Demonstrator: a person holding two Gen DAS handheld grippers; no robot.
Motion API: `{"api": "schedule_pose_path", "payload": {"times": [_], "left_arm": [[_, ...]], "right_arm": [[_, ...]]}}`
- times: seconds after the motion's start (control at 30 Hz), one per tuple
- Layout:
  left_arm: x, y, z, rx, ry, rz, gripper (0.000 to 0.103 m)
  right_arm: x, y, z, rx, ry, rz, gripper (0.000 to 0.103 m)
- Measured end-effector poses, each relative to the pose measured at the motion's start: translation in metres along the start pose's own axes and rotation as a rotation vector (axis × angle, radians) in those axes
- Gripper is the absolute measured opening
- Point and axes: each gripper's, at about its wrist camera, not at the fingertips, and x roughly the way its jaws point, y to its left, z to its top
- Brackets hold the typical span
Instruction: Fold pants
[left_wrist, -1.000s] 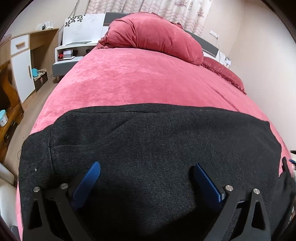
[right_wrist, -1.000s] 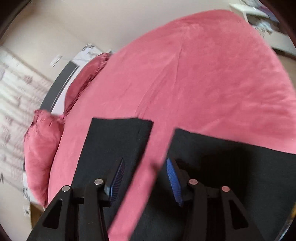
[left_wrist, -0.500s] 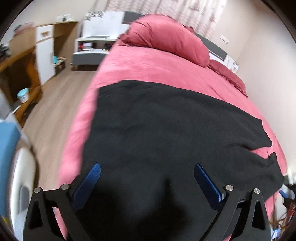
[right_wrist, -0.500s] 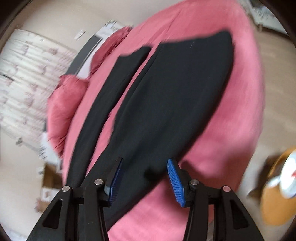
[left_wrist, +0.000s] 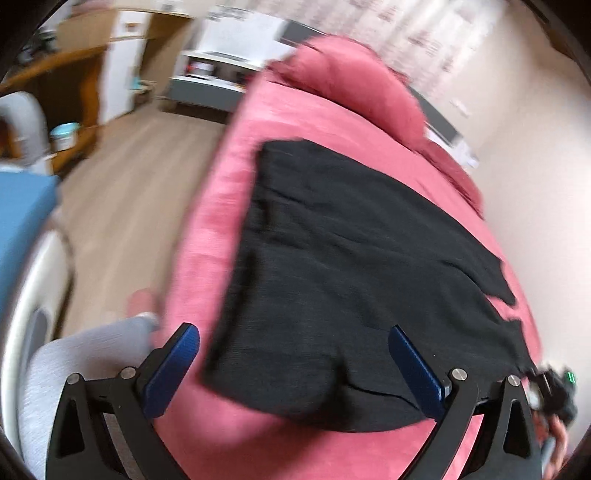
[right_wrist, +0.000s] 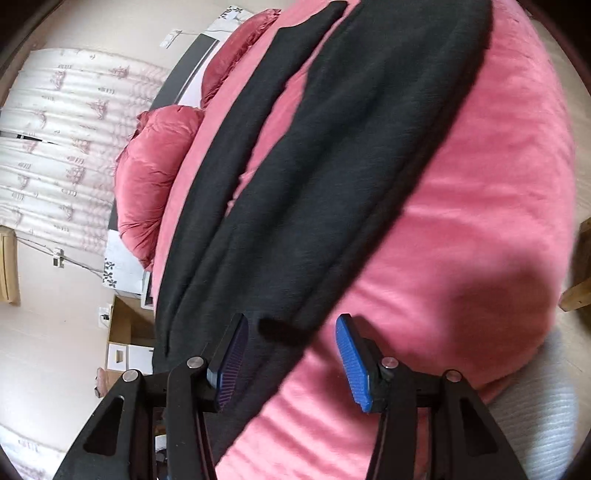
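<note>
Black pants (left_wrist: 351, 258) lie spread flat on the pink bed (left_wrist: 221, 229); in the right wrist view the pants (right_wrist: 332, 177) run lengthwise with the two legs apart at the far end. My left gripper (left_wrist: 295, 369) is open and empty, held above the near edge of the pants. My right gripper (right_wrist: 291, 354) is open and empty, above the near end of the pants; its left finger (right_wrist: 231, 363) is over black cloth, its right finger (right_wrist: 354, 365) over the pink cover.
Pink pillows (left_wrist: 351, 81) lie at the head of the bed. Wooden floor (left_wrist: 122, 192), a desk and white cabinets (left_wrist: 122, 66) are to the left. The person's grey-clad leg (left_wrist: 74, 369) stands by the bed edge. Curtains (right_wrist: 55, 147) hang behind the pillows.
Both grippers have pulled back and up from the pants, so more of the bed and floor shows. Both stayed open and empty.
</note>
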Motion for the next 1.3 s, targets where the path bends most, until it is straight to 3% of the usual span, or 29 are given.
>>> {"api": "schedule_pose_path", "payload": {"times": [0.03,0.1,0.13,0.17,0.27,0.43,0.5,0.6,0.63,0.67,0.73,0.83,0.9,1.0,1.13,1.23,1.3], "left_arm": [[0.009,-0.004,0.000,0.019,0.026,-0.003,0.097],[0.021,-0.011,0.002,0.058,0.038,0.067,0.065],[0.024,-0.010,0.004,0.065,0.035,0.090,0.047],[0.025,-0.006,0.008,0.037,0.048,0.069,0.039],[0.010,0.005,0.020,-0.054,0.058,-0.040,0.032],[-0.031,0.002,0.023,-0.055,0.027,-0.127,0.030],[-0.026,0.006,0.014,-0.049,0.053,-0.113,0.030],[-0.001,0.014,-0.008,-0.033,0.122,-0.025,0.031],[-0.002,0.014,-0.010,-0.027,0.108,-0.022,0.036],[-0.009,0.010,-0.009,0.007,0.075,-0.007,0.046],[-0.027,0.003,-0.007,0.074,0.003,0.066,0.052],[-0.048,0.003,0.004,0.057,-0.112,0.150,0.051],[-0.052,-0.003,0.013,0.034,-0.164,0.121,0.051],[-0.031,-0.037,0.030,0.095,-0.165,0.057,0.055],[0.033,-0.100,0.043,0.271,-0.084,-0.034,0.056],[0.077,-0.116,0.051,0.286,-0.020,-0.020,0.056],[0.107,-0.106,0.058,0.245,-0.011,0.070,0.056]], "right_arm": [[0.007,0.004,0.001,-0.002,0.015,0.000,0.051],[0.020,0.008,0.002,0.010,0.040,0.000,0.051],[0.026,0.007,0.001,0.020,0.054,-0.017,0.045],[0.034,0.004,0.003,0.042,0.071,-0.055,0.016],[0.027,0.004,0.000,0.071,0.060,-0.044,0.006],[-0.018,0.031,-0.011,-0.053,0.017,-0.025,0.006],[-0.016,0.017,-0.013,-0.006,0.057,-0.036,0.006],[0.014,-0.009,-0.017,0.016,0.153,-0.139,0.010],[0.017,-0.013,-0.018,0.029,0.154,-0.129,0.011],[0.012,-0.013,-0.017,0.042,0.133,-0.099,0.022],[0.001,-0.003,-0.010,0.010,0.112,-0.092,0.039],[-0.026,0.016,0.004,-0.149,0.018,-0.172,0.039],[-0.047,0.030,0.019,-0.253,-0.094,-0.223,0.039],[-0.043,0.048,0.050,-0.336,-0.139,-0.224,0.039],[0.003,0.074,0.097,-0.390,-0.131,-0.254,0.036],[0.056,0.084,0.129,-0.413,-0.070,-0.314,0.036],[0.073,0.079,0.141,-0.427,-0.051,-0.374,0.036]]}}
